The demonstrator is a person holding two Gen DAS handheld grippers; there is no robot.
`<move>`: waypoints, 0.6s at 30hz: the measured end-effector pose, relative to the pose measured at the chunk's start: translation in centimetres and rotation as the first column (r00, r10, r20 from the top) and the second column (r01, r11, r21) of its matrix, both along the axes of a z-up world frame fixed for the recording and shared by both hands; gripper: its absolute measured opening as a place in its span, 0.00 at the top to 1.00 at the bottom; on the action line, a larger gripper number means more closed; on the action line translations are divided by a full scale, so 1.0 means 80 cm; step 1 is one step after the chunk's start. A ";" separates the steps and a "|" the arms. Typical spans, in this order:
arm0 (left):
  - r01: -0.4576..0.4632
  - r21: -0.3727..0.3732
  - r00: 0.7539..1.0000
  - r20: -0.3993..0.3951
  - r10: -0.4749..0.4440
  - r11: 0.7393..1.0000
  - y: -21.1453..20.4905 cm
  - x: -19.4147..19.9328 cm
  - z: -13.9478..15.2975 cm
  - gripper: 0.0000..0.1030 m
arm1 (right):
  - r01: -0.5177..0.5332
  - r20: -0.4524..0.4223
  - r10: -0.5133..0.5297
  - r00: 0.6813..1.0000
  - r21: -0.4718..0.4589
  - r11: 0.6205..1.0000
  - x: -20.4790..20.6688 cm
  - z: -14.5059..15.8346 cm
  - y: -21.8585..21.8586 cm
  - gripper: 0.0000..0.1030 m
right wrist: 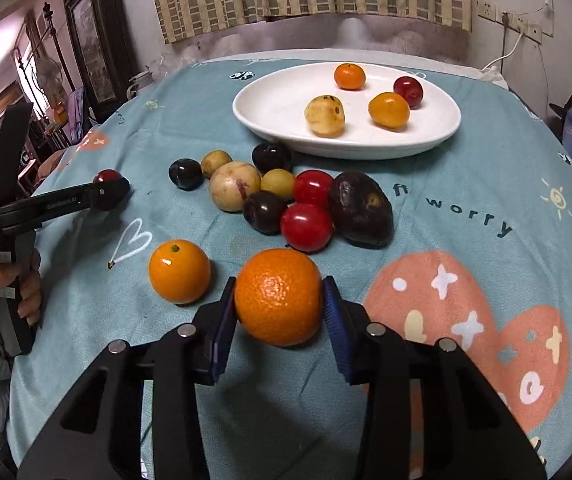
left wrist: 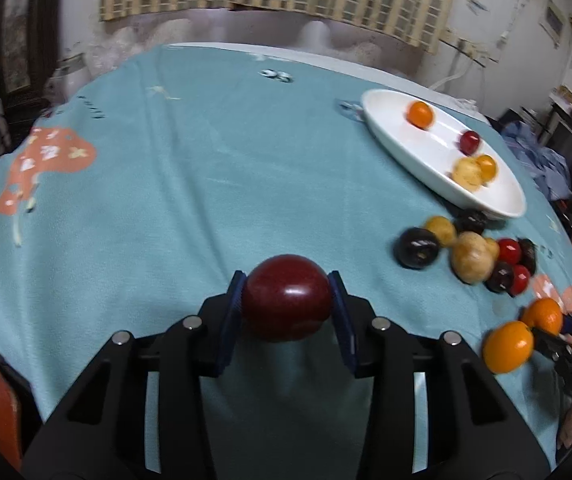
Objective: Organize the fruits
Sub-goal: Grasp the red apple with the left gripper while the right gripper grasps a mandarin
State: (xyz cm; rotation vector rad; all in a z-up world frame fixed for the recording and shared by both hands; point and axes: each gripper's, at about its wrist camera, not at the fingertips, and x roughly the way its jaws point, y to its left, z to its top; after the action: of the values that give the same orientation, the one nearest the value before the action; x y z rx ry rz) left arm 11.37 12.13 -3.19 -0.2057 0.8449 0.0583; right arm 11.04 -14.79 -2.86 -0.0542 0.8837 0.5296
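My left hand-held gripper [left wrist: 286, 300] is clamped on a glossy dark-red round fruit [left wrist: 286, 298], blue pads touching it on both sides, above the teal printed cloth covering the surface [left wrist: 189, 184]. From the right wrist view the same gripper [right wrist: 111, 192] sits at 9 o'clock, the red fruit [right wrist: 106, 176] just showing at its tip.

My right hand-held gripper [right wrist: 278, 308] grips a dimpled orange mandarin [right wrist: 278, 297] between its pads. Whether this fruit rests on the cloth or is held just off it, I cannot tell. A smooth orange citrus fruit [right wrist: 179, 271] lies just beside it at 9 o'clock.

At 12 o'clock from the mandarin a loose cluster lies on the cloth: two bright red round fruits [right wrist: 306, 227], a dark purple oblong fruit [right wrist: 360, 210], dark plums [right wrist: 263, 212] and pale yellow fruits [right wrist: 234, 186], many touching.

Beyond, at 12 o'clock, the white oval ceramic plate [right wrist: 269, 108] holds four pieces: a yellow lumpy fruit [right wrist: 324, 116], two small orange ones [right wrist: 388, 109] and a small dark-red one [right wrist: 408, 91].
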 end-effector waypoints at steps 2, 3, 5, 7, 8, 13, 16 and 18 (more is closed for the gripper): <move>0.029 -0.004 1.000 0.003 -0.029 1.000 -0.006 0.000 0.000 0.60 | 0.009 -0.006 -0.009 1.000 0.013 1.000 0.001 0.002 -0.003 0.60; 0.042 -0.012 0.999 0.005 -0.042 0.999 -0.009 0.000 0.000 0.60 | 0.013 -0.003 -0.013 1.000 0.016 1.000 0.001 0.003 -0.004 0.60; 0.066 -0.014 0.998 0.023 -0.065 0.998 -0.016 -0.003 0.004 0.60 | 0.018 -0.001 -0.018 1.000 0.030 0.999 0.001 0.006 -0.008 0.60; 0.089 0.005 0.995 0.041 -0.089 0.996 -0.027 -0.007 0.008 0.60 | 0.025 -0.005 -0.025 1.000 0.038 0.999 0.004 0.006 -0.010 0.60; 0.103 0.022 0.993 0.047 -0.104 0.994 -0.034 -0.009 0.009 0.60 | 0.030 -0.009 -0.030 1.000 0.043 0.999 0.005 0.006 -0.011 0.60; 0.150 0.020 0.986 0.076 -0.151 0.989 -0.057 -0.009 0.025 0.60 | 0.055 0.037 -0.059 0.998 0.113 0.992 0.004 0.030 -0.027 0.60; 0.183 0.022 0.977 0.109 -0.184 0.983 -0.076 0.007 0.051 0.60 | 0.082 0.076 -0.095 0.993 0.151 0.985 0.019 0.060 -0.038 0.59; 0.203 0.048 0.970 0.128 -0.207 0.978 -0.095 0.031 0.072 0.59 | 0.100 0.101 -0.116 0.988 0.153 0.983 0.035 0.079 -0.043 0.59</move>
State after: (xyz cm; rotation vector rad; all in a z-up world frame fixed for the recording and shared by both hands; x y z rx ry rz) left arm 13.88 4.55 2.59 -0.0878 0.7285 -0.1337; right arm 13.85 -18.21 3.48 0.0986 0.7340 0.4841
